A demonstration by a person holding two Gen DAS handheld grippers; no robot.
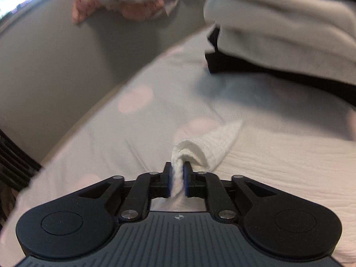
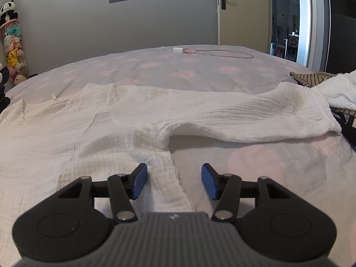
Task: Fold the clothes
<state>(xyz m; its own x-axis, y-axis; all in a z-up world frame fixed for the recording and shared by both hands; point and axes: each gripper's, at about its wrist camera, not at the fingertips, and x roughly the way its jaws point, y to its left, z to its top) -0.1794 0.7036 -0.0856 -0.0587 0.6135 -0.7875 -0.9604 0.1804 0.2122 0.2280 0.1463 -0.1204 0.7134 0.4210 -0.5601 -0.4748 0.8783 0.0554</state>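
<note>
Pink-spotted bedsheet (image 2: 189, 71) under a grey wall; white crinkled garment (image 2: 89, 129) spread flat, left gripper (image 1: 177, 173) pinching its bunched edge, right gripper (image 2: 174, 181) spread wide over its side hem.

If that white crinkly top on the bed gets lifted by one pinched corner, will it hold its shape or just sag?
Probably sag: the white top already drapes and wrinkles over the bed. Where the left gripper pinches it, the cloth bunches into a soft roll. It looks thin and likely light, and its crinkled weave should resist slipping.

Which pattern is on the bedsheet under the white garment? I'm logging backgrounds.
Pale grey bedsheet with large pink blotches, clearest in the right wrist view.
</note>
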